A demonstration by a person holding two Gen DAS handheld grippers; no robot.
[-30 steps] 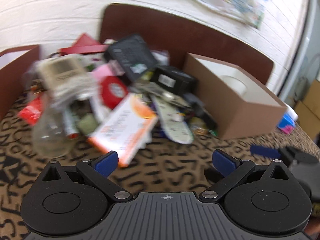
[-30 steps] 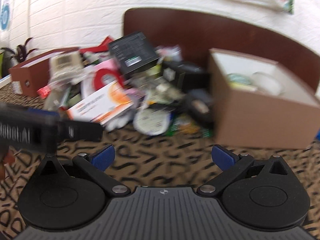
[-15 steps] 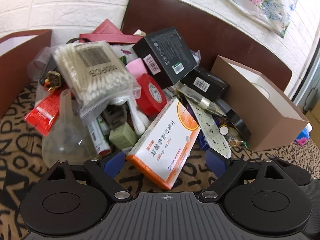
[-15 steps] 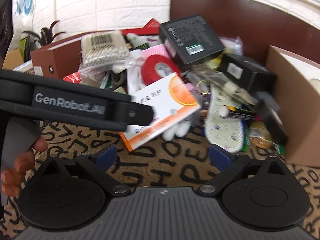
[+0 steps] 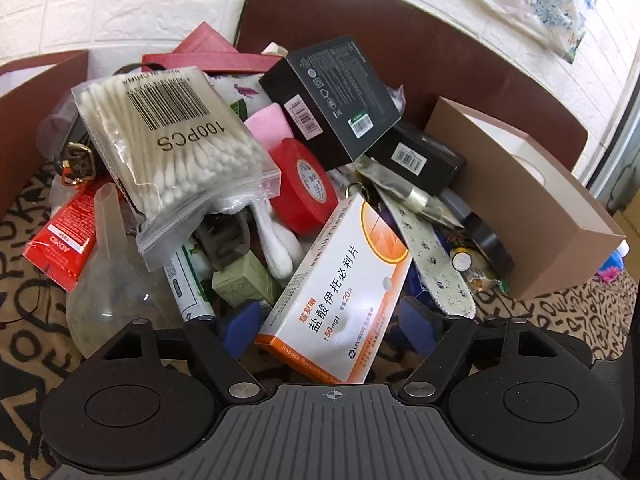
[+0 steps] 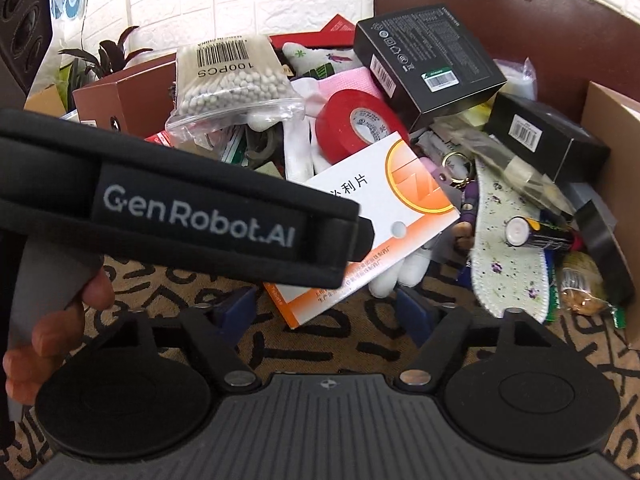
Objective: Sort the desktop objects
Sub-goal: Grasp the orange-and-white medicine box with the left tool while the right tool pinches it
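Observation:
A heap of small objects lies on the patterned cloth. A white and orange medicine box lies at its front. My left gripper is open, its blue pads either side of the box's near end, not closed on it. My right gripper is open and empty, just short of the same box. The left gripper's black body crosses the right wrist view and hides part of the box. Behind are a bag of cotton swabs, a red tape roll and a black box.
A brown cardboard box stands at the right of the heap and another brown box at the left. A dark chair back rises behind. An insole, a battery and a clear funnel lie in the heap.
Both grippers have moved forward toward the heap. The left gripper's pads now flank the medicine box. Both stay open.

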